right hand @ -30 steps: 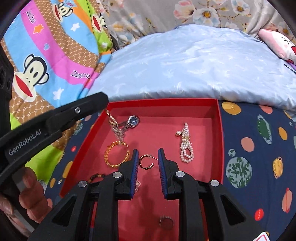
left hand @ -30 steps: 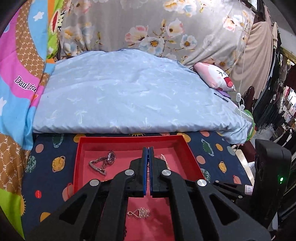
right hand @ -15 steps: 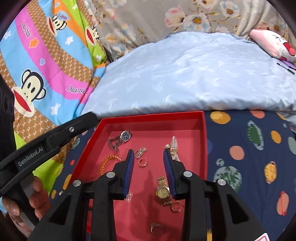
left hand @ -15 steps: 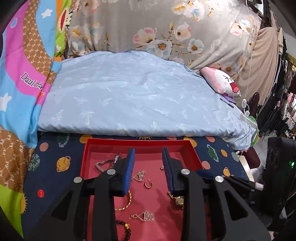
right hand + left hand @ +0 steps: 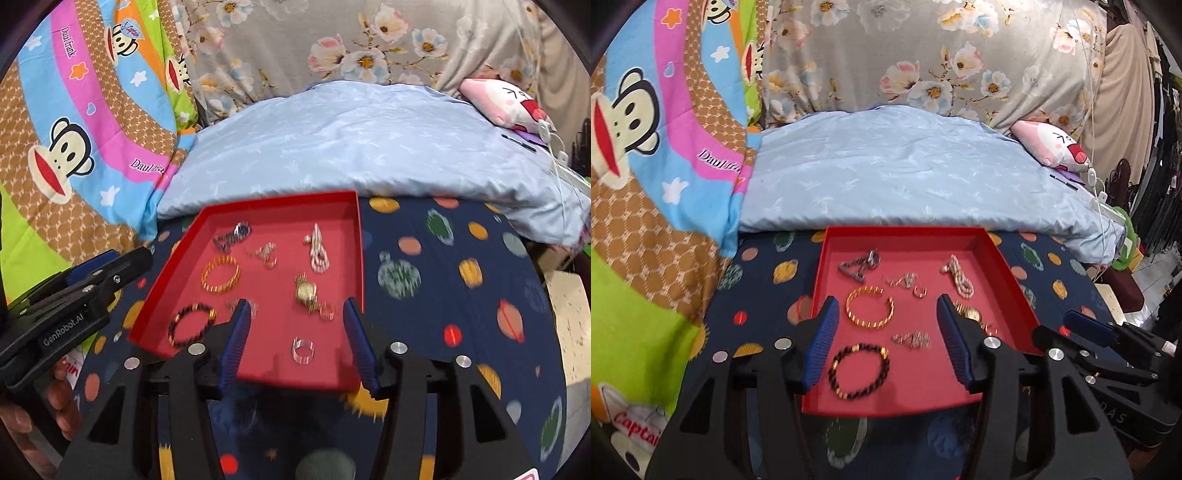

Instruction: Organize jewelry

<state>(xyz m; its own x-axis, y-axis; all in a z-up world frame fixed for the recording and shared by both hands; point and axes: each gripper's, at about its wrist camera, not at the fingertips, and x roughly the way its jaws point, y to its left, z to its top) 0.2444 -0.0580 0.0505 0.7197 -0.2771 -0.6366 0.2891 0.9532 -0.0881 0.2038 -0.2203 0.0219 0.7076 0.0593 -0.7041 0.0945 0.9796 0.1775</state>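
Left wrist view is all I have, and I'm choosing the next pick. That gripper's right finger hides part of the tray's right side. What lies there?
Observer: The right wrist view shows a gold watch lying flat there, on the near side of the pearl strand.
Operator: Anything closer to the front that I'm missing?
Observer: Yes. A pale ring sits alone on the floor of the red tray, near its front edge. It shows between the wide-open fingers of the right gripper and touches neither.
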